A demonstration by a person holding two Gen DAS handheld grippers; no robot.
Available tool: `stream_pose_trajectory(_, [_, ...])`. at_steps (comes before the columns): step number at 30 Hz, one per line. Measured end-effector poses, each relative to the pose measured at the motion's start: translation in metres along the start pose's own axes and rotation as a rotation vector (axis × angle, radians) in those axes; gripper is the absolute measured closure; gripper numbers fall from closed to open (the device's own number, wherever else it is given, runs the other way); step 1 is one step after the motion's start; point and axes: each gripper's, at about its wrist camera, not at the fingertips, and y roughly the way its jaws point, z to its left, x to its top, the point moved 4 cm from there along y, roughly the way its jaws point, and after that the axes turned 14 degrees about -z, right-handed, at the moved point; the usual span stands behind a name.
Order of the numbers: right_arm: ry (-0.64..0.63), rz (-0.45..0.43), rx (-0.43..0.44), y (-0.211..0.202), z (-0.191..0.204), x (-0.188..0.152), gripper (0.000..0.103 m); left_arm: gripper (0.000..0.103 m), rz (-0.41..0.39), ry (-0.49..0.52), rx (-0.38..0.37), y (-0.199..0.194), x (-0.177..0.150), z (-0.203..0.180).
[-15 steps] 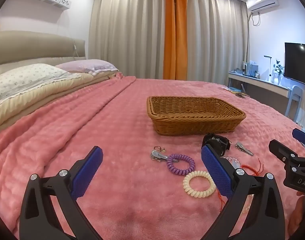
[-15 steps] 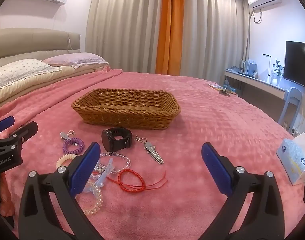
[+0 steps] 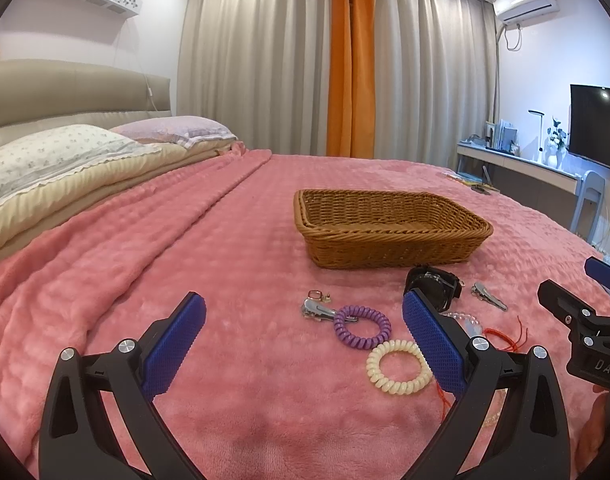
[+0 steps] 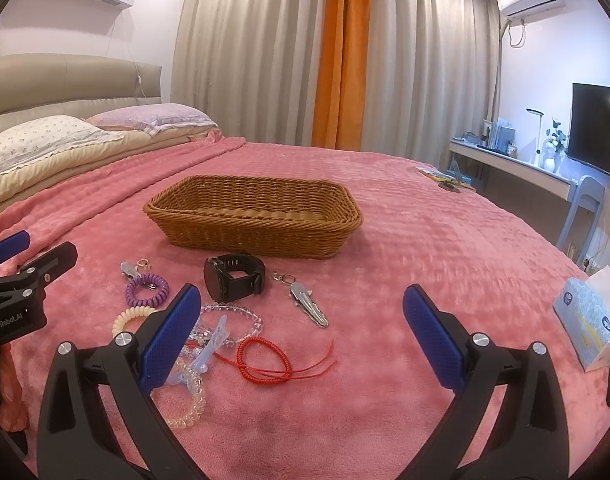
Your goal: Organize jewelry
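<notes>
A brown wicker basket (image 3: 389, 224) (image 4: 253, 216) stands empty on the pink bed. In front of it lie a black watch (image 4: 233, 276), a purple coil bracelet (image 3: 361, 327) (image 4: 147, 290), a cream coil bracelet (image 3: 399, 367), a clear bead bracelet (image 4: 233, 320), a red cord bracelet (image 4: 273, 362), a silver hair clip (image 4: 307, 304) and a second clip (image 3: 317, 309). My left gripper (image 3: 303, 346) is open and empty, low over the blanket left of the bracelets. My right gripper (image 4: 303, 344) is open and empty above the red cord.
A blue tissue pack (image 4: 593, 316) lies on the bed at the right. Pillows (image 3: 65, 152) and headboard are at the left. A desk (image 3: 517, 164), a chair and a TV stand beyond the bed's right edge. Curtains hang behind.
Both grippers have moved very slightly; nothing was picked up and the jewelry has not moved.
</notes>
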Motion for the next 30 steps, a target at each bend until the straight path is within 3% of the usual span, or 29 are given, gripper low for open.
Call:
stream_pose_trajectory(20, [0.009, -0.012, 0.001, -0.002, -0.002, 0.0, 0.007, 0.008, 0.01, -0.01, 0.005, -0.001, -0.006, -0.001])
stream_pose_trajectory(30, [0.046, 0.038, 0.0, 0.011, -0.011, -0.004, 0.011, 0.008, 0.081, -0.111, -0.029, 0.009, -0.009, 0.013])
